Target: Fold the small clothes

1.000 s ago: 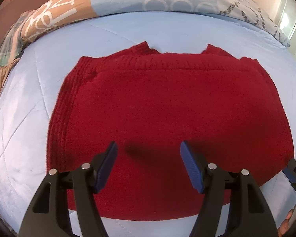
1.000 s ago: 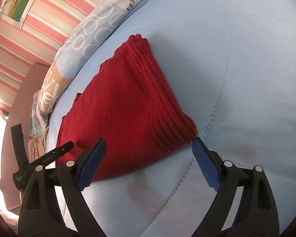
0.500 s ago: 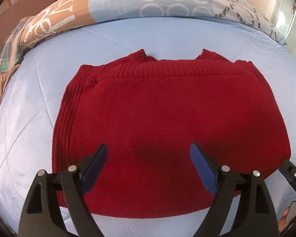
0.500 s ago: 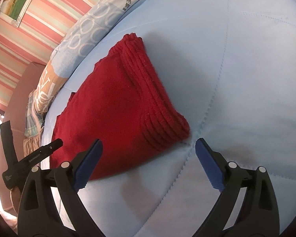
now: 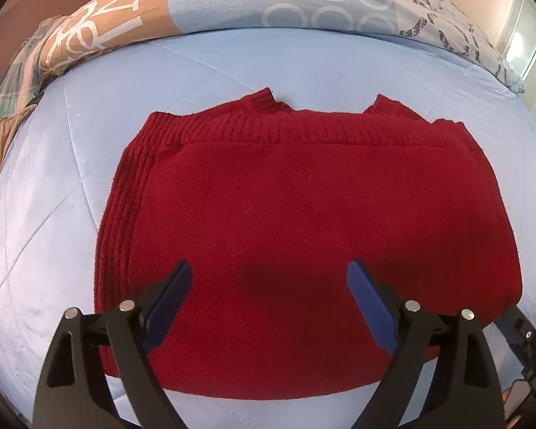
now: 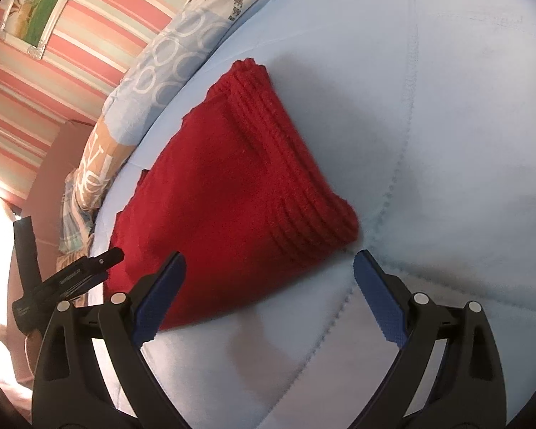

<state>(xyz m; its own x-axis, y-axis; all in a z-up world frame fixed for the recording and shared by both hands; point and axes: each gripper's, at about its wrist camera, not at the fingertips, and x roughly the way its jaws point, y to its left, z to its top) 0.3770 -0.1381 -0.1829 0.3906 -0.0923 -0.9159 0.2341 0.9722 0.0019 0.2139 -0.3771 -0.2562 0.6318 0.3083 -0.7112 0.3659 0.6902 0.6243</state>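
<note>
I hold my left claw (image 5: 269,286) above a folded red knitted sweater (image 5: 303,221), which fills the middle of the left wrist view and lies flat on a pale blue quilted bed (image 5: 71,164). The jaws stand wide apart with nothing between the blue pads; they are clear of the knit, and their shadow falls on the cloth just beyond them. The sweater is doubled over on itself: a ribbed band runs along its far edge toward the top of the frame, with two small ribbed corners poking out behind it, and stacked ribbed layers show down its left side. I judge the fold to be finished or nearly so, which would explain why I grip nothing. A patterned pillow (image 5: 303,0) in blue, tan and white sits across the top of the frame, well apart from the sweater. In the right wrist view my right claw (image 6: 268,275) is also spread wide and empty, hovering over bare quilt at the lower middle of the frame, just beside the sweater's near corner (image 6: 343,228), where the thick stack of folded layers is plainest. The other claw's black frame shows at the left edge there. A striped wall (image 6: 53,82) with a framed picture (image 6: 39,3) fills the upper left.
</note>
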